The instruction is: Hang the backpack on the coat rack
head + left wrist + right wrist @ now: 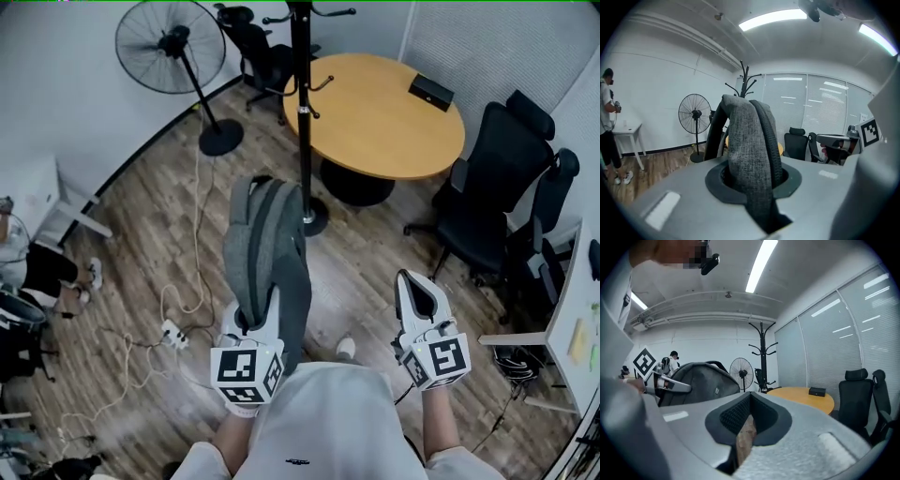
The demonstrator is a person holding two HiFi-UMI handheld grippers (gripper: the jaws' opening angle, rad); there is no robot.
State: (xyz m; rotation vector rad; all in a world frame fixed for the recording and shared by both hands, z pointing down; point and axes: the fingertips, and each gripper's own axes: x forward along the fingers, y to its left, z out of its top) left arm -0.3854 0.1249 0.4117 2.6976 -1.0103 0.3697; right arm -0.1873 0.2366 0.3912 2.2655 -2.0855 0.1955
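A grey backpack (pixel 267 239) hangs in the air in front of me, held up by my left gripper (pixel 253 317), which is shut on its grey strap (pixel 749 140). The strap runs up between the jaws and over the top in the left gripper view. The black coat rack (pixel 302 112) stands just beyond the backpack, its hooks (pixel 746 80) showing above the strap. My right gripper (pixel 418 296) is to the right of the backpack, apart from it, shut with nothing in it. The right gripper view shows the backpack (pixel 701 378) at the left and the rack (pixel 762 352) behind.
A round wooden table (pixel 384 117) with a black box (pixel 431 91) stands right of the rack. Black office chairs (pixel 497 187) are at the right, a standing fan (pixel 171 47) at the back left. A power strip (pixel 173 333) and cables lie on the floor. A person (pixel 42 272) is at the left.
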